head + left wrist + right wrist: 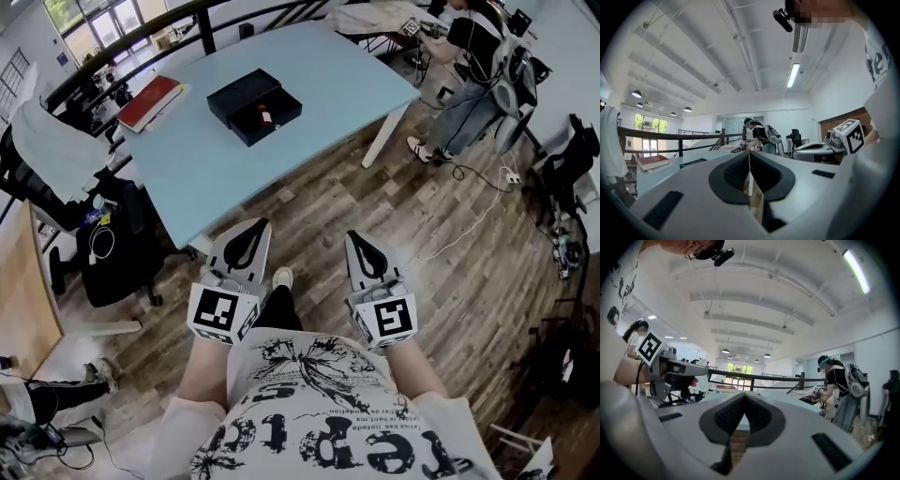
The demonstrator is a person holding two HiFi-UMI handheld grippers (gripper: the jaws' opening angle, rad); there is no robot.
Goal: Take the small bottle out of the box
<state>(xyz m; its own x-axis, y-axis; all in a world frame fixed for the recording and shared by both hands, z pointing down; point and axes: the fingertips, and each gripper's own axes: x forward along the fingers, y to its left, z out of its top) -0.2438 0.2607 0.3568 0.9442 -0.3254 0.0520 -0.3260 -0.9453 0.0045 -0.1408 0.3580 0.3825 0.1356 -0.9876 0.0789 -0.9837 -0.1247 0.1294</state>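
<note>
A black box [255, 105] lies open on the light blue table [328, 84], and a small bottle [265, 116] with a red part lies in its front half. Both grippers hang in front of my body over the wooden floor, well short of the table's near corner. In the head view the left gripper [262, 224] and the right gripper [353, 235] are both shut and empty, tips pointing toward the table. The left gripper view shows its jaws [749, 154] pressed together; the right gripper's jaws [743, 397] also meet at the tips.
A red book [150, 101] lies at the table's left end. An office chair [117, 248] with a bag stands left of the table. A person [469, 66] stands at another desk beyond the table's right end, with cables [487, 192] on the floor.
</note>
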